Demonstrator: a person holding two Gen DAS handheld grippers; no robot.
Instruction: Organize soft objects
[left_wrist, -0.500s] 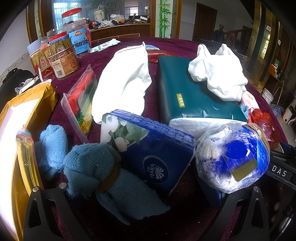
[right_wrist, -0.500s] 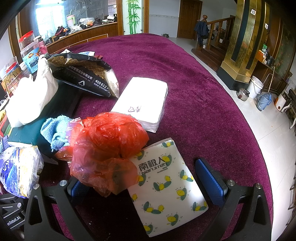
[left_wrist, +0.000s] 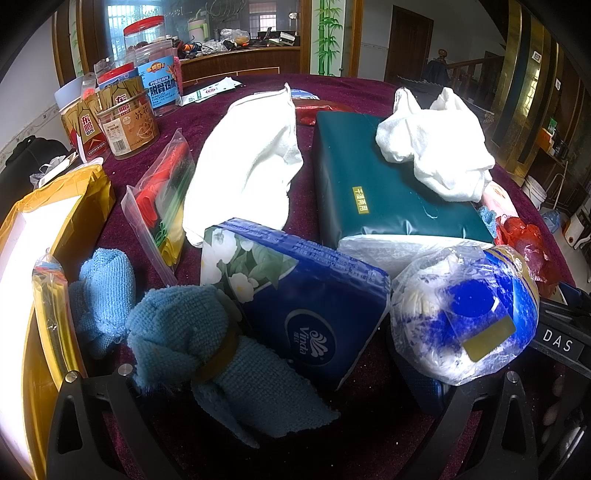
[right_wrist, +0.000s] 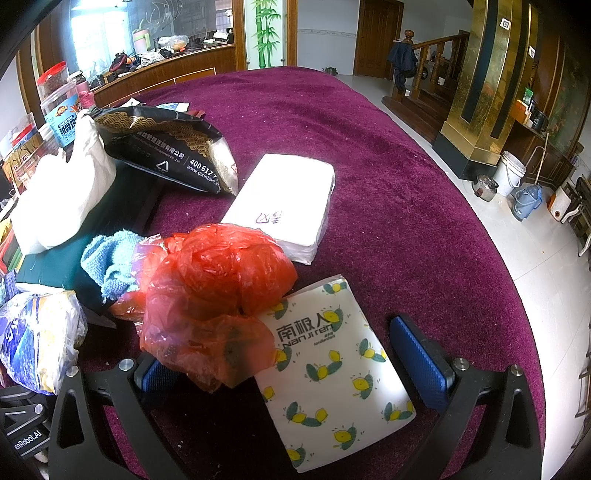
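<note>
Holding colored bits, zip bag (left_wrist: 162, 206) lies beside white cloth (left_wrist: 251, 162).

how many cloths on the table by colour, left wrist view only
blue cloths: 3 (rolled one, banded bundle, scrap by the red bag)
white cloths: 2 (flat towel, crumpled one on the green pack)
total: 5
</note>
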